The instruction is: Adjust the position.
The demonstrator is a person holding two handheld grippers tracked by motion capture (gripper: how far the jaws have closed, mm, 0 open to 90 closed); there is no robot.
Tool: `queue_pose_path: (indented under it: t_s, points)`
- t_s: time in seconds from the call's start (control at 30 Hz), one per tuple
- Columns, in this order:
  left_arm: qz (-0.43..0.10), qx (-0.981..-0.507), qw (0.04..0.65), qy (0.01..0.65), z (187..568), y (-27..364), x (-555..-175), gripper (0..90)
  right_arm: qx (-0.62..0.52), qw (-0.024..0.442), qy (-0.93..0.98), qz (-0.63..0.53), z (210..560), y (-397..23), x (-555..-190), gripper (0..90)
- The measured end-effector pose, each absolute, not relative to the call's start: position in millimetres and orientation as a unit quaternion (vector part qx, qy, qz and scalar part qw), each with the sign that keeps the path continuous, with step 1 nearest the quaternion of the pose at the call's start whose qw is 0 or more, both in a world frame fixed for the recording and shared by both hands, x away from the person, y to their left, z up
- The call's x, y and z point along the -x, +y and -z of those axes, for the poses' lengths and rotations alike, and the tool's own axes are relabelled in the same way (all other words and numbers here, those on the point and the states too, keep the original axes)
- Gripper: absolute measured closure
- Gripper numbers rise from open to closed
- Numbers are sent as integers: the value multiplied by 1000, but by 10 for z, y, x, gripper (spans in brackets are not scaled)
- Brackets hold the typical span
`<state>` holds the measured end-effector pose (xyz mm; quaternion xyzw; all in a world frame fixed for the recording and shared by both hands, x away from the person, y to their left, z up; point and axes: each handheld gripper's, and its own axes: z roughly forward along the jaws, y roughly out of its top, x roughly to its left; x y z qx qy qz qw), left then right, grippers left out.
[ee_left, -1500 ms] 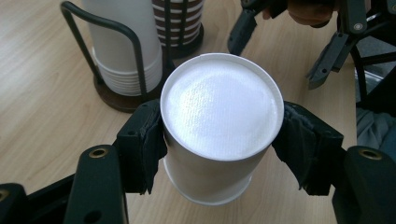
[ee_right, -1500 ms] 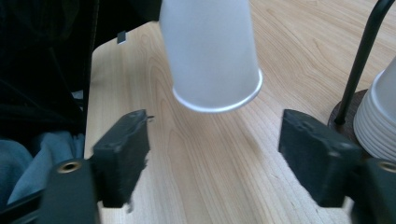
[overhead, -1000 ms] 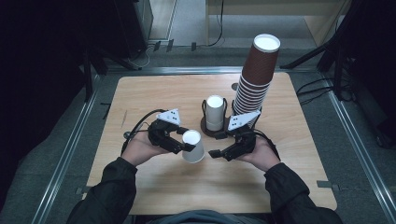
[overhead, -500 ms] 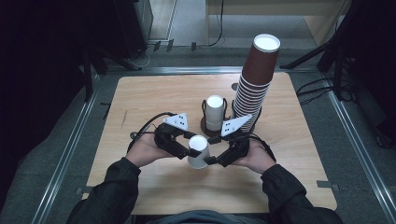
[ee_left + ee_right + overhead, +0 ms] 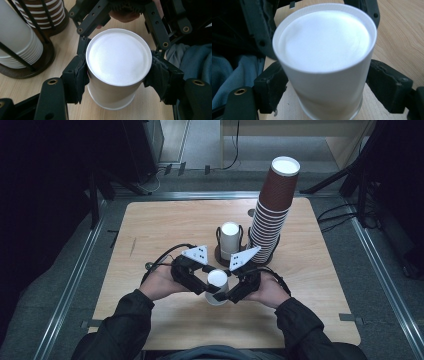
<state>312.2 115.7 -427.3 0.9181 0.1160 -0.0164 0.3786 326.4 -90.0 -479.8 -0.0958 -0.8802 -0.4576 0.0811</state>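
A light wooden table with rounded corners (image 5: 150,225) stands on a grey carpeted floor (image 5: 80,270), framed by pale metal rails (image 5: 65,295) along its sides. Black cables (image 5: 345,212) trail over the carpet at right. Beyond the table lies a pale strip of floor (image 5: 200,140); the surroundings at left are dark.

White cup (image 5: 117,65) — matt paper; table (image 5: 165,225) — smooth pale wood; fingers (image 5: 77,77) — black, rough pads.
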Motion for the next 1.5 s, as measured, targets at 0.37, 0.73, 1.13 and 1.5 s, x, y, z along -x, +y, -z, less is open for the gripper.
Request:
queue_pose_path:
  t_s: [0.37, 0.73, 1.13, 1.5]
  points:
    - [21, -921, 373, 111, 4283, 1121, -3112, 353, 88, 83, -886, 448, 4814, -884, -3258, 246]
    - [27, -922, 367, 125, 4307, 1115, -3118, 349, 76, 76, -894, 436, 4810, -884, -3233, 293]
    - [39, -902, 390, 182, 4328, 1381, -3171, 121, 95, 66, -874, 472, 4793, -1005, -3295, 298]
    - [50, -901, 380, 202, 4538, 1424, -3146, 93, 101, 63, -841, 527, 4735, -1054, -3296, 297]
